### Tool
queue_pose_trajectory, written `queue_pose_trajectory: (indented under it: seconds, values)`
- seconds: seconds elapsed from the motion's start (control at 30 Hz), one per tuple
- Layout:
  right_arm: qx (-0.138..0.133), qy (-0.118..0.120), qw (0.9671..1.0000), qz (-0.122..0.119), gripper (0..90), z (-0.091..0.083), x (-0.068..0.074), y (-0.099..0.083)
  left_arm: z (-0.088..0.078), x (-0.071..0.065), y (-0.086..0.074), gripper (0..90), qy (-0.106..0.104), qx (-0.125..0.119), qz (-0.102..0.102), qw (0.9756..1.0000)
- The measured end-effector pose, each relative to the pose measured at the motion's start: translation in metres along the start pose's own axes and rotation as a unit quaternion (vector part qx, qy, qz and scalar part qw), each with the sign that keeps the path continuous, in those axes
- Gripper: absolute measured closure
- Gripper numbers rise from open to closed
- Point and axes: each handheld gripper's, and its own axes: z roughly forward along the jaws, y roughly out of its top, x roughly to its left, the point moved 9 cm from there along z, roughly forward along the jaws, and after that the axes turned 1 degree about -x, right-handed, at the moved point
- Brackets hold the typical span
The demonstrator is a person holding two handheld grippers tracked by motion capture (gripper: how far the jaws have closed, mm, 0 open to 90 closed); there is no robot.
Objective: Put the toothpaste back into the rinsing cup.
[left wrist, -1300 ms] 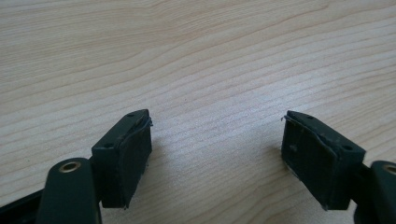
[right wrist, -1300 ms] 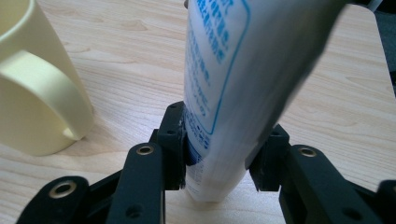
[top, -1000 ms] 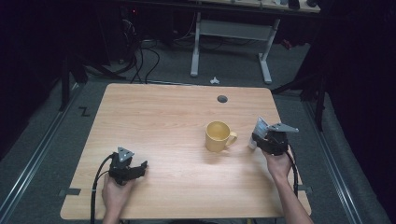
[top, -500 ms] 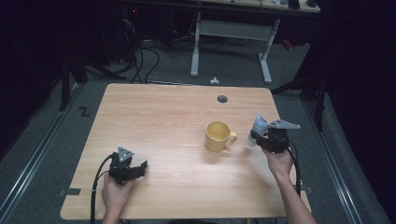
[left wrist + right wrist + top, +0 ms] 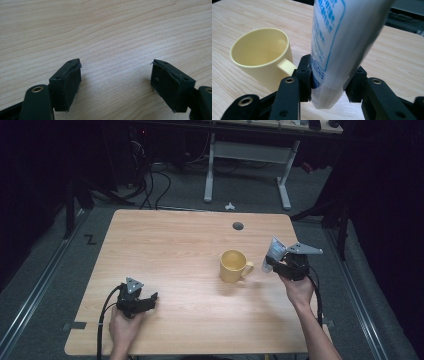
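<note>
The right claw point(image 5: 329, 85) clenches a white tube point(image 5: 337, 45) between its pads, just beside the yellow mug point(image 5: 259, 57).

Mug point(image 5: 233, 265): pale yellow, plain inside and out. Tube point(image 5: 337, 45): white with blue print and a blue outline box. Surface point(image 5: 175, 250): light wood grain, one dark round hole at 12 o'clock of the mug. Both hand-held grippers: black jaws, grey top plates.
</note>
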Motion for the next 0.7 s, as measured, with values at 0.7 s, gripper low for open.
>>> queue_pose_trajectory:
  seconds: [0.7]
  values:
    - [-0.020, 0.047, 0.9984, -0.022, 62.9, -0.009, 0.026, 0.040, 0.000, 0.000, 0.000, 24.6, 0.000, 0.000, 0.000, 1.0000]
